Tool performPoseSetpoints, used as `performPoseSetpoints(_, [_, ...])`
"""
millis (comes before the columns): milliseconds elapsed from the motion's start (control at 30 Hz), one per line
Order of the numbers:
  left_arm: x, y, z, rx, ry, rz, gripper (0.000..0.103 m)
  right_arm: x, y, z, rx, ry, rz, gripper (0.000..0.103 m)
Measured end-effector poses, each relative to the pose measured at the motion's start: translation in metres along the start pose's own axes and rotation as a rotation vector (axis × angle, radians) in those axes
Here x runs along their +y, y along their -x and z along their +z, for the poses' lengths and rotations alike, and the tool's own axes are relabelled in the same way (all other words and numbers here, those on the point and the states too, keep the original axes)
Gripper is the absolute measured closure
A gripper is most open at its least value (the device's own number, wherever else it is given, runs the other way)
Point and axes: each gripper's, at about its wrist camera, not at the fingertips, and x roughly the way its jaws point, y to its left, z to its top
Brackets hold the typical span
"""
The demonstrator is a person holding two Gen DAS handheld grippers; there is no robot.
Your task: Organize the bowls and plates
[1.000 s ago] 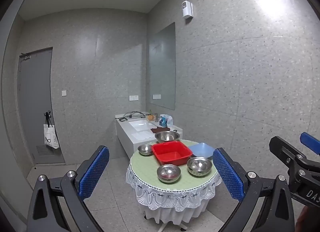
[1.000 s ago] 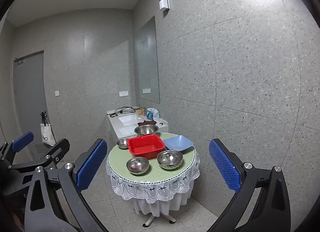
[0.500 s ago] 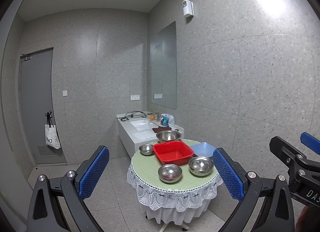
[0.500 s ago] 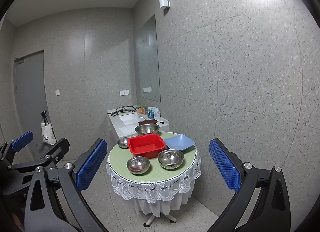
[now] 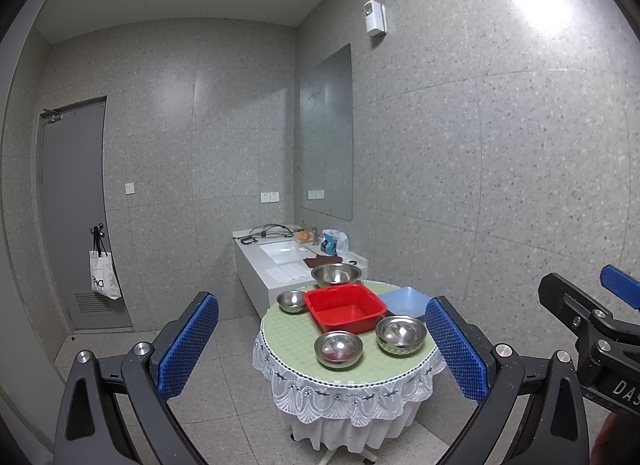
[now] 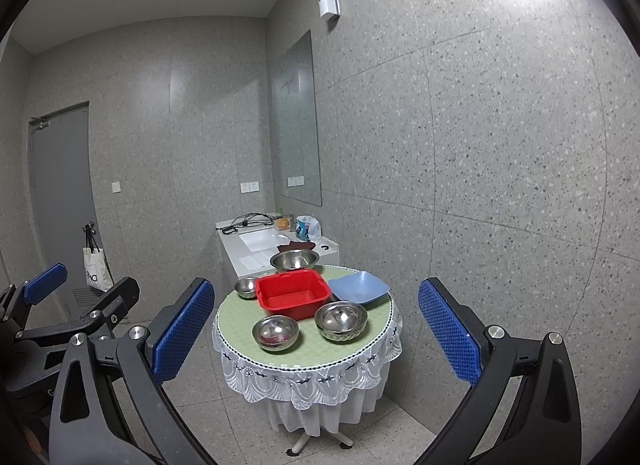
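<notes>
Grey-tiled room: round table [image 6: 304,353] bears steel bowls [image 6: 275,332]; both grippers' jaws gape wide, holding nothing.

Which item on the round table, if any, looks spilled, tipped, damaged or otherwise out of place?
Nothing stands out. The red tub, blue plate and four steel bowls, including the largest behind the tub, all sit upright on the table. No spills show.

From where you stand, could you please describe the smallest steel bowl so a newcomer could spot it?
On the round table, find the red tub in the middle. The smallest steel bowl sits beside the tub's far-left corner; the three other steel bowls are clearly wider.
</notes>
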Motion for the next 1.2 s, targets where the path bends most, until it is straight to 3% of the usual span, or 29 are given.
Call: performPoseSetpoints(1200, [-0.015, 0.003, 0.008, 0.01, -0.012, 0.018, 0.001, -0.008, -0.006, 0.001, 0.014, -0.008, 0.014, 0.0])
